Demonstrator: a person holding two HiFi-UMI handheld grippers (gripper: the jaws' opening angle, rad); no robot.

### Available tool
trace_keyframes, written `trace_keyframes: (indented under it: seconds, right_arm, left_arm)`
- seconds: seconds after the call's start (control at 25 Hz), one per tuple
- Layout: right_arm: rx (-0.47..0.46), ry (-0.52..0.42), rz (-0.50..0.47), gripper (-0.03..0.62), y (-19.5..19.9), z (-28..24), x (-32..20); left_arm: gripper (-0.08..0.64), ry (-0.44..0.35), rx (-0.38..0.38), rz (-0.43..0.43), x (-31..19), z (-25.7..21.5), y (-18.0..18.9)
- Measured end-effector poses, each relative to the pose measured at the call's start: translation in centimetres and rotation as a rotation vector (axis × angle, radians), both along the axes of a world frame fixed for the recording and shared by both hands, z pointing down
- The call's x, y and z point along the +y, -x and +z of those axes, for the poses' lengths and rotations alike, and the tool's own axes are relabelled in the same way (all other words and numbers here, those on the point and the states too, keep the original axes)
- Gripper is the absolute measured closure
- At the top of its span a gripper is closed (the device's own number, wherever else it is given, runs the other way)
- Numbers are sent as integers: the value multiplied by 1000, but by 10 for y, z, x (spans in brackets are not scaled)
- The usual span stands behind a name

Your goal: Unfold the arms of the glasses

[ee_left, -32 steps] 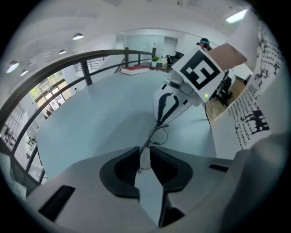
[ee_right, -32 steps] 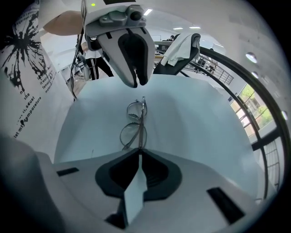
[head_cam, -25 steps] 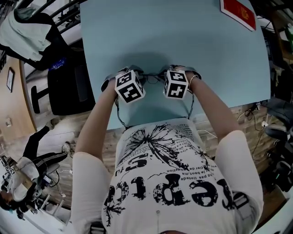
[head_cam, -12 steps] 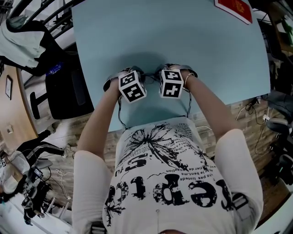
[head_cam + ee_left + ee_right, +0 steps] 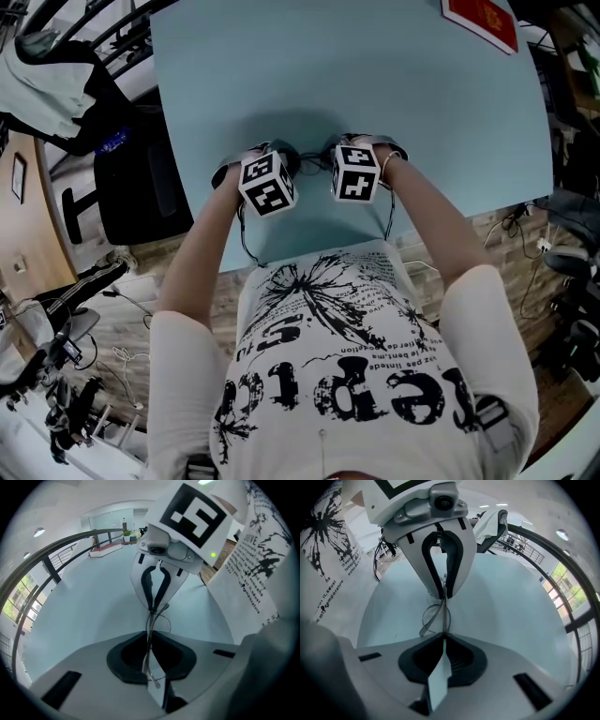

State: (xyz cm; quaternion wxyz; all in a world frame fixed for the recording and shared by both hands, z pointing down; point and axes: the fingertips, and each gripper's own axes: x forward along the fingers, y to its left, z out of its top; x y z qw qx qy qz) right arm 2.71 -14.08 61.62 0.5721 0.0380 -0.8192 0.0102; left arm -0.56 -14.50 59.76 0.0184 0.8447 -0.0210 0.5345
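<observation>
Thin wire-framed glasses hang between my two grippers, low over the light blue table. In the left gripper view my left gripper is shut on one thin metal end of the glasses. The right gripper faces it tip to tip. In the right gripper view my right gripper is shut on the other end of the glasses, and the left gripper pinches the frame opposite. From the head view the marker cubes hide the jaws and the glasses.
A red flat item lies at the table's far right corner. A black chair stands left of the table, with a railing and hung clothes behind it. The table's near edge runs just below my hands.
Both grippers stay tip to tip at the same spot near the table's front edge. The left marker cube has shifted slightly left; the grips on the glasses are unchanged.
</observation>
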Motion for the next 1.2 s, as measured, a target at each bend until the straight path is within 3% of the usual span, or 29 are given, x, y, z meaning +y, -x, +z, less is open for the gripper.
trace_keyframes:
  seconds: [0.2,0.48,0.84,1.2]
  right_arm:
    - [6,18,-26,563,0,-2,1]
    - [21,22,-33,563,-1,1,0]
    - [42,-1,-37,563,-3,0,1]
    - [120,-4,-42,563,-13,0,2]
  left_arm:
    - [528,-36,19,93,4,-10,2]
    - [528,-54,74,126,5,-19,8]
    - [528,-75,130,79,7,-37,24]
    - [529,-58,179,-44,7,-45,49]
